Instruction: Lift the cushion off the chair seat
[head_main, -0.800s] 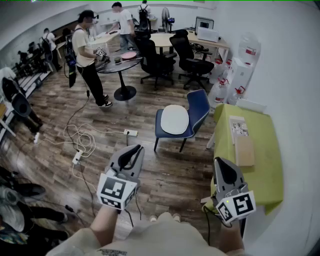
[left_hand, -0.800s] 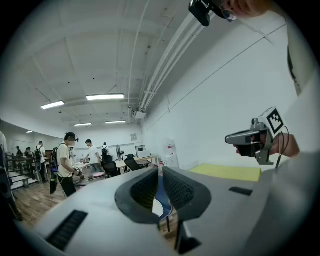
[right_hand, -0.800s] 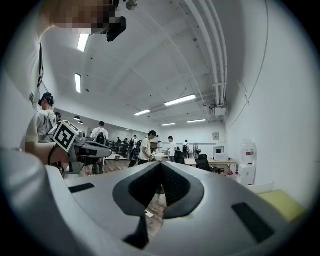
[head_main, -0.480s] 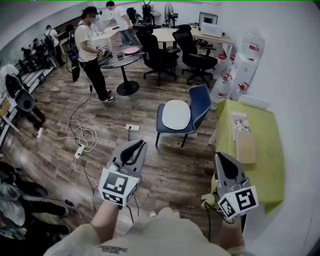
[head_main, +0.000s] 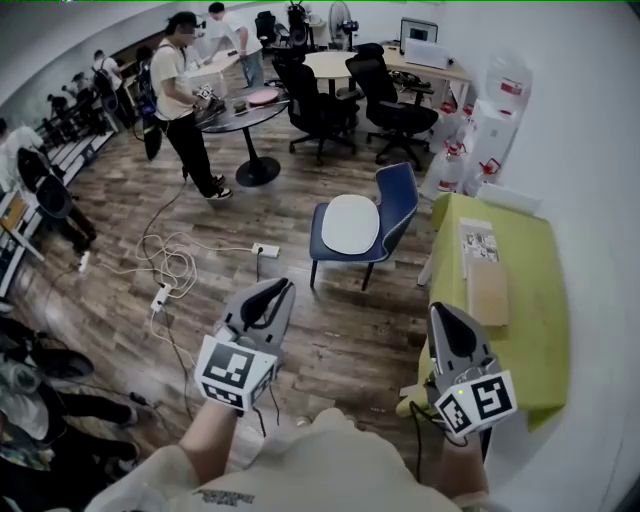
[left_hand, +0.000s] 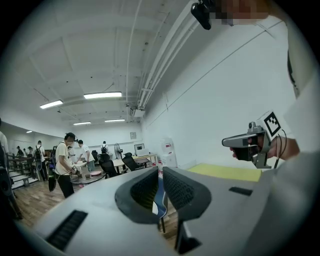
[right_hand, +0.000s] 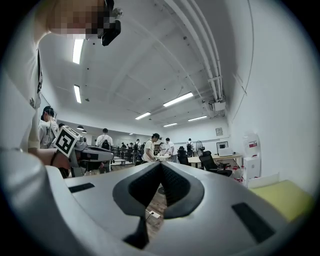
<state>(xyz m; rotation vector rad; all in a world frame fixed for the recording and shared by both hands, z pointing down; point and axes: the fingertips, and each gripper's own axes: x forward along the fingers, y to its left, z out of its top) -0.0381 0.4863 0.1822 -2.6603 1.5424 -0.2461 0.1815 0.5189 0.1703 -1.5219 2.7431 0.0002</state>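
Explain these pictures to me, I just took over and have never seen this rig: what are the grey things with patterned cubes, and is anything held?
There is no robot: a person carries a hand-held gripper, marker cube included, in each hand. The head view looks down from the person's head, with the left gripper at left and the right gripper at right. The other two views come from a camera riding on each gripper, looking forward along it. The left fingers and right fingers are shut, nothing between them. Ahead on the wooden floor stands a blue chair with a white cushion lying on its seat, untouched. By the right gripper is a green table bearing papers and a brown board.
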